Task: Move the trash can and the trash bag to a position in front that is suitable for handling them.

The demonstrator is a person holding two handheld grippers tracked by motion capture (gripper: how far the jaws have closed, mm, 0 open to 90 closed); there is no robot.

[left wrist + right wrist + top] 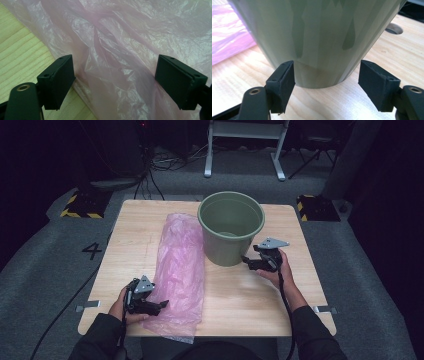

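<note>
A crumpled pink plastic bag point(180, 265) lies lengthwise on the wooden table point(250, 300), left of an upright green bucket point(231, 227). My left gripper point(161, 306) rests at the bag's near left edge, jaws open. In the left gripper view the bag point(120, 50) spreads between the wide-apart jaws of the left gripper point(115, 80). My right gripper point(246, 261) sits low beside the bucket's right side, pointing at it. In the right gripper view the bucket point(322, 37) stands just beyond the open right gripper point(328, 86), its pads clear of the wall. The bag point(227, 42) shows at the left.
Behind the table stands a white frame point(245, 150) on the grey floor. Yellow-and-black striped bases point(82, 205) point(317, 207) flank the table's far corners. A round hole point(394, 28) is cut in the tabletop beyond the bucket. Bare wood lies in front of the bucket.
</note>
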